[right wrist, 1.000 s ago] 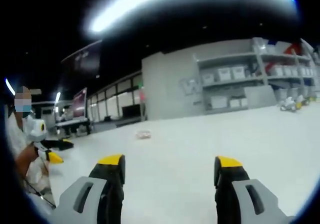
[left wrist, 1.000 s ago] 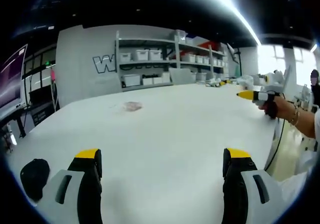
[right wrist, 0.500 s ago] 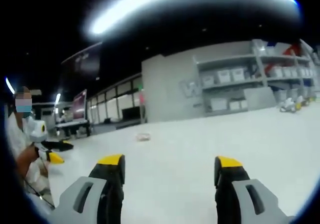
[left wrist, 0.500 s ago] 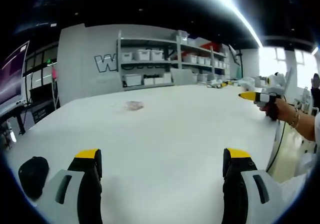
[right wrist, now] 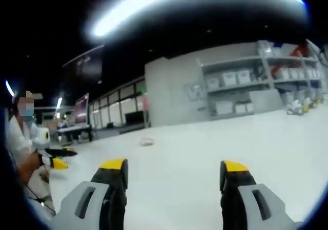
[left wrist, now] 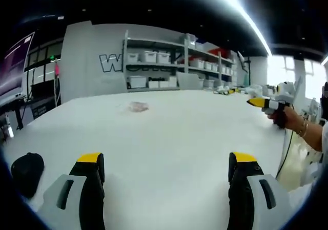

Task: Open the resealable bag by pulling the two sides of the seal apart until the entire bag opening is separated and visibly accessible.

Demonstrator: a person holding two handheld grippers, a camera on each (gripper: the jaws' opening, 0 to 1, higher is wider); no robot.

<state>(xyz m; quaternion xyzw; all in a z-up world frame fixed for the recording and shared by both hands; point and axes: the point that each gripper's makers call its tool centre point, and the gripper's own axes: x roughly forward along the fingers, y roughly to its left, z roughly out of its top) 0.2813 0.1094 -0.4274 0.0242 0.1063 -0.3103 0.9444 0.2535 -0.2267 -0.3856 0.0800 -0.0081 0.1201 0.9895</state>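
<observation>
White tabletop [left wrist: 169, 138] stretches out ahead of both tools. In the left gripper view, a dark rounded object [left wrist: 26, 171] sits on the tabletop to the left of the left tool [left wrist: 167, 171], whose yellow-tipped jaws stand spread wide with nothing between them. Well ahead of that tool and a little left of its centre line lies the small bag [left wrist: 137, 106], flat on the tabletop and apart from either tool. Beyond it stand grey shelves [left wrist: 169, 61] with white bins. Far to the right of the left tool, a hand [left wrist: 285, 119] holds the right tool above the tabletop edge. In the right gripper view, the left tool [right wrist: 55, 163] shows at the far left, the bag [right wrist: 146, 142] lies well ahead, and the right tool [right wrist: 174, 168] has its jaws spread wide, empty.
</observation>
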